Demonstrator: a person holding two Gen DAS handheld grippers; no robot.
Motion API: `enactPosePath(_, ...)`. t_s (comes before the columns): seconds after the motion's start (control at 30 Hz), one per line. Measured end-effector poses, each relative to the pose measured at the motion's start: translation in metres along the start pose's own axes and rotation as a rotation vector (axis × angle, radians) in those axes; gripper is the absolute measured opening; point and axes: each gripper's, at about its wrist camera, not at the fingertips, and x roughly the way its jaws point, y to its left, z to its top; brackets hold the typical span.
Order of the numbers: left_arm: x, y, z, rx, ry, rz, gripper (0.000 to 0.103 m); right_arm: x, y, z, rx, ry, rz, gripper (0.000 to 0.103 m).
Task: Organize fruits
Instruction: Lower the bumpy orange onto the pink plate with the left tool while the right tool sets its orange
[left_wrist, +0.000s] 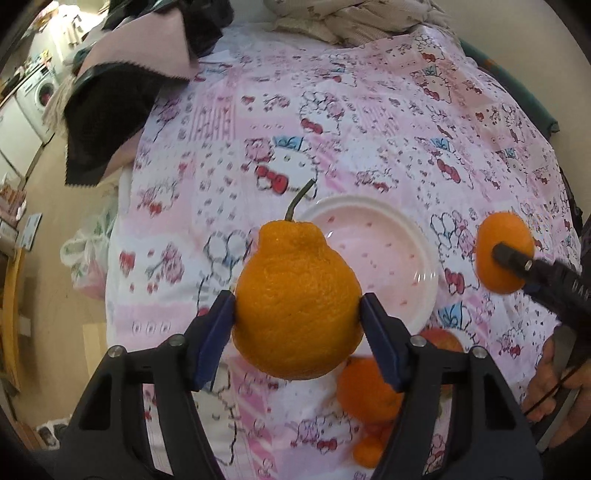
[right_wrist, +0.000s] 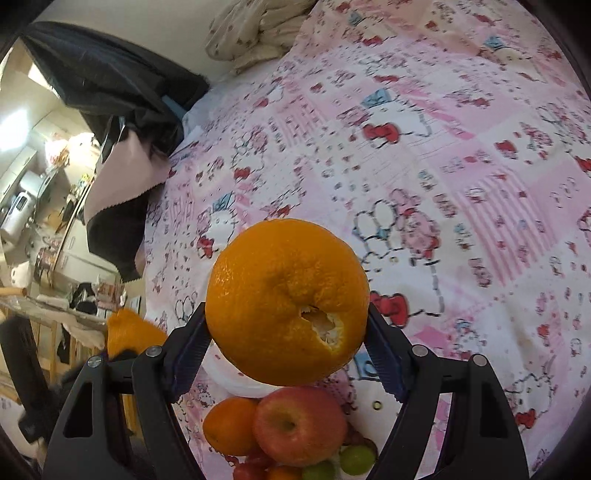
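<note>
Pink cartoon-print bedding (left_wrist: 369, 122) covered the bed that carried everything, with a dark garment and a pale pink cloth (left_wrist: 122, 92) heaped at its far left corner and a washing machine (left_wrist: 40, 92) visible in the room beyond. A tied plastic bag (left_wrist: 86, 254) sat on the floor by the bed's left edge.

In the left wrist view, the left gripper (left_wrist: 298, 308) had its blue-padded fingers (left_wrist: 218, 325) clamped on either side of a knobbly, pear-shaped orange (left_wrist: 299, 302) whose green stem pointed up. Just behind it lay a white plate (left_wrist: 373, 251) on the bedding, nothing resting inside it as far as could be seen. Below and right of the held fruit, a smaller orange (left_wrist: 365, 387) and part of a red apple (left_wrist: 443, 338) lay on the cover. Farther right, the right gripper (left_wrist: 517, 262) carried a round orange (left_wrist: 504, 253) above the bedding.

In the right wrist view, that gripper's fingers (right_wrist: 190, 350) were closed against the round orange (right_wrist: 288, 301), its torn peel facing the camera. Beneath it lay a loose pile: a small orange (right_wrist: 231, 424), a red apple (right_wrist: 299, 424), green grapes (right_wrist: 356, 458) and some small red fruit (right_wrist: 255, 463). The plate's rim (right_wrist: 236, 384) showed just behind them.
</note>
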Motion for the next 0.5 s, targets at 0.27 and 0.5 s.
enactPosePath(0.27, 0.044, -0.011, 0.025, 0.023, 0.044, -0.039, 0.063, 0.029, 0.011, 0.001, -0.045, 0.061, 0.003, 0.081)
enactPosePath(0.5, 0.069, -0.018, 0.038, 0.031, 0.064, -0.055, 0.063, 0.045, 0.015, 0.006, -0.073, 0.088, -0.013, 0.081)
